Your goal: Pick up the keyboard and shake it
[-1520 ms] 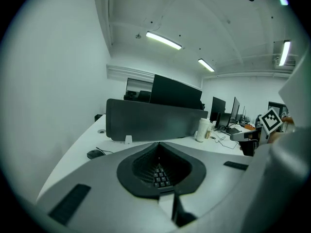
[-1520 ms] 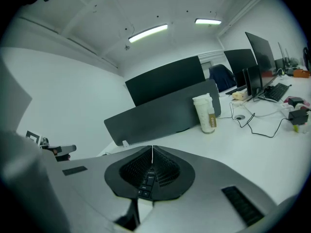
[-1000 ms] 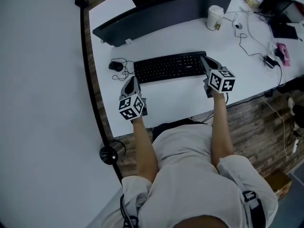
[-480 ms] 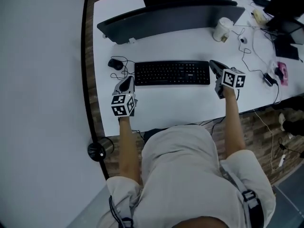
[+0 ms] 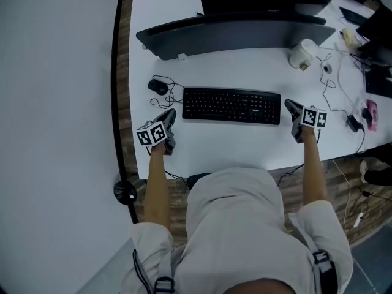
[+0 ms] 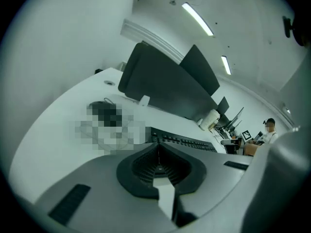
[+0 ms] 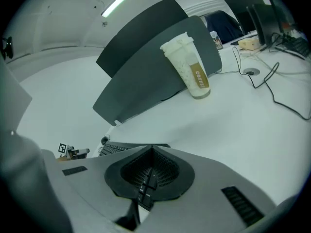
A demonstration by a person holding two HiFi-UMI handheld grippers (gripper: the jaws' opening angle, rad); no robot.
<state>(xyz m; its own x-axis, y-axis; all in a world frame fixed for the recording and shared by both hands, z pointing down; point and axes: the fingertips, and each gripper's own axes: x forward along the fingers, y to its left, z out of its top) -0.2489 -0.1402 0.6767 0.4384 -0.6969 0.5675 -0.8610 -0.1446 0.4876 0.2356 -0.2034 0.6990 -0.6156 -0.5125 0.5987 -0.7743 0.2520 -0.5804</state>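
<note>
Keyboard [image 5: 232, 105]: black, flat on desk

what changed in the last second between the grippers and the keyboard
Both grippers slid back from the ends of the keyboard: left gripper now off its near-left corner, right gripper just beyond its right end. Nothing gripped or released; both stay shut, empty. The keyboard, mouse and cup have not moved.
</note>
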